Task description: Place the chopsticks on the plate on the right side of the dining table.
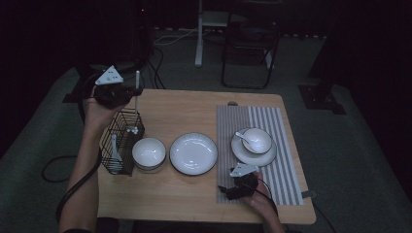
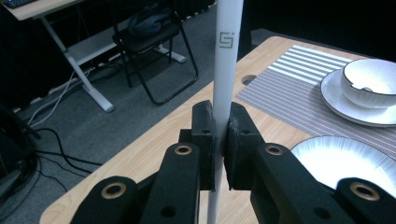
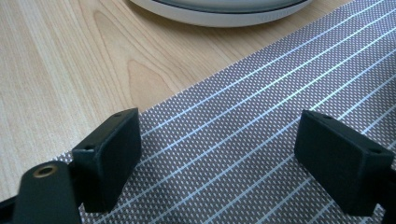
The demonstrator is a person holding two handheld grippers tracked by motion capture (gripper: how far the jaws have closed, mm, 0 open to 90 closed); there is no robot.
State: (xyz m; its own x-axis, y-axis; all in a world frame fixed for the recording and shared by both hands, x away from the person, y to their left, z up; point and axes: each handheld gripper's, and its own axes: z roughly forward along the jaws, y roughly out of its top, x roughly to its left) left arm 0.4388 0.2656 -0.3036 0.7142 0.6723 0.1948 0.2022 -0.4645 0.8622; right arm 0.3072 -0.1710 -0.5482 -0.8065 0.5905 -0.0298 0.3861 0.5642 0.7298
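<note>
L claw clamps white chopstick upright above wire basket.

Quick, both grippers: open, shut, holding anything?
Left gripper: shut on the white utensil handle.
Right gripper: open, nothing held, over the striped placemat.

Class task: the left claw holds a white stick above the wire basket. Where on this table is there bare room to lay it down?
Bare wood lies behind the bowl and plate, between the wire basket and striped mat, and along the near edge. The row of dishes is crowded; the stick is clamped in the left claw.
</note>
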